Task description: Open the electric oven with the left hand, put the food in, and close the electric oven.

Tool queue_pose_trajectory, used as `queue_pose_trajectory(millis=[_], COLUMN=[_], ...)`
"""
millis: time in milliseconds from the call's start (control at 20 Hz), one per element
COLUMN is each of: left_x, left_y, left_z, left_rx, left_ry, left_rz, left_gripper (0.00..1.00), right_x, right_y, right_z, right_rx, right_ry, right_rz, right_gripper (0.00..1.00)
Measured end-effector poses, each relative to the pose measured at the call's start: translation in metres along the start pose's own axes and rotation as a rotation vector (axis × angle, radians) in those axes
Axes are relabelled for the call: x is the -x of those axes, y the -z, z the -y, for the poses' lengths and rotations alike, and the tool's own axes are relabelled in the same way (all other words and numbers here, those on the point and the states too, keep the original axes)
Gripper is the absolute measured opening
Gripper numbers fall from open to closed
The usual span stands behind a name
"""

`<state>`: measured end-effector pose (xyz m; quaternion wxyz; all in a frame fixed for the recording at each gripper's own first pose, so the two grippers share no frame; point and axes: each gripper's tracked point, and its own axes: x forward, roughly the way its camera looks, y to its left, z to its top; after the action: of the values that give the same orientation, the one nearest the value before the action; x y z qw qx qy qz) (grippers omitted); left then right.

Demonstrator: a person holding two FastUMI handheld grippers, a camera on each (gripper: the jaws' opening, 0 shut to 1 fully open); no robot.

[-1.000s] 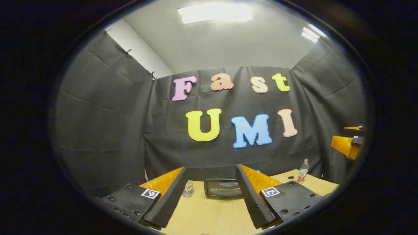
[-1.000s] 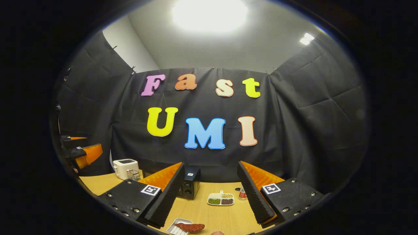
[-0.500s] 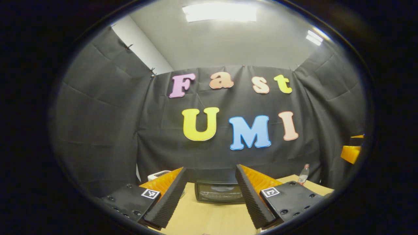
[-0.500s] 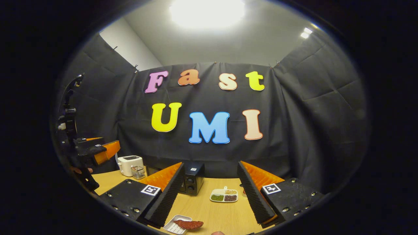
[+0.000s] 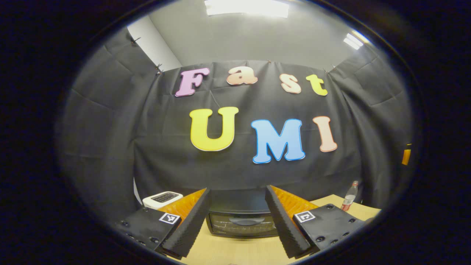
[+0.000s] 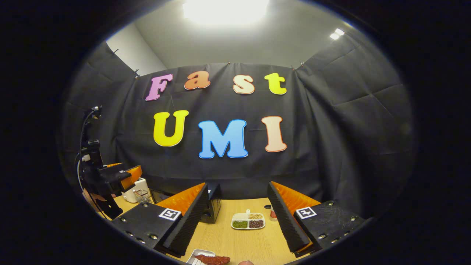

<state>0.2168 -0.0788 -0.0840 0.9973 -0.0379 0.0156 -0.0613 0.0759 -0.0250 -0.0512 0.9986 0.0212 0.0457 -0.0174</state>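
- The black electric oven (image 5: 241, 217) sits on the wooden table (image 5: 235, 252) against the booth wall, its long side running left to right and its closed glass door facing the left gripper (image 5: 235, 217).
- That gripper's fingers hide both oven ends — the handle is hard to make out.
- Both grippers gape, empty; the right gripper (image 6: 235, 215) hovers over reddish food (image 6: 213, 260) on a white tray (image 6: 198, 254), cut off at the view's bottom edge.

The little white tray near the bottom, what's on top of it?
A dark reddish piece of food lies on the white tray. The view's lower edge cuts off part of the tray.
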Motion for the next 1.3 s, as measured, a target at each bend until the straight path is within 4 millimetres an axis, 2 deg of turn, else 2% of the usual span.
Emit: queue_pose_trajectory(millis=[100,150,250,400,500,550,750,900,1000,1050,1100,1200,1250,1300], left_x=[-0.025,-0.036,-0.059,-0.091,-0.11,-0.119,-0.143,-0.149,-0.148,-0.151,-0.146,-0.139,-0.135,-0.131], left_y=[0.019,0.028,0.049,0.081,0.103,0.114,0.165,0.191,0.202,0.199,0.199,0.2,0.196,0.199], left_z=[0.003,0.005,0.009,0.016,0.02,0.02,0.021,0.018,0.015,0.017,0.016,0.016,0.016,0.015], left_rx=[0.002,0.005,0.007,0.005,-0.008,-0.011,-0.007,-0.004,-0.012,-0.022,-0.031,-0.023,-0.013,-0.017], left_ry=[0.024,0.037,0.062,0.098,0.112,0.118,0.126,0.121,0.113,0.121,0.117,0.112,0.109,0.107], left_rz=[-0.024,-0.033,-0.061,-0.108,-0.143,-0.162,-0.241,-0.291,-0.306,-0.285,-0.294,-0.28,-0.266,-0.271], left_gripper=[1.0,0.94,0.97,0.94,0.97,1.0,0.99,0.97,1.0,1.0,0.94,0.95,0.99,0.97], right_x=[-0.01,-0.014,-0.018,-0.025,-0.029,-0.03,-0.028,-0.024,-0.022,-0.022,-0.021,-0.021,-0.019,-0.018], right_y=[0.004,0.005,0.007,0.01,0.011,0.013,0.018,0.022,0.021,0.021,0.019,0.017,0.016,0.015], right_z=[0.001,0.002,0.004,0.006,0.006,0.006,0.007,0.004,0.004,0.003,0.001,-0.001,-0.001,-0.001], right_rx=[0.001,0.006,0.018,0.034,0.038,0.041,0.056,0.066,0.082,0.088,0.093,0.103,0.11,0.116], right_ry=[0.032,0.048,0.083,0.133,0.163,0.178,0.228,0.24,0.244,0.243,0.24,0.232,0.229,0.227], right_rz=[-0.012,-0.017,-0.023,-0.031,-0.039,-0.044,-0.058,-0.078,-0.079,-0.078,-0.076,-0.069,-0.067,-0.065], right_gripper=[0.98,0.98,0.98,0.97,0.98,0.98,0.98,0.98,0.98,0.98,0.98,0.98,0.97,0.97])
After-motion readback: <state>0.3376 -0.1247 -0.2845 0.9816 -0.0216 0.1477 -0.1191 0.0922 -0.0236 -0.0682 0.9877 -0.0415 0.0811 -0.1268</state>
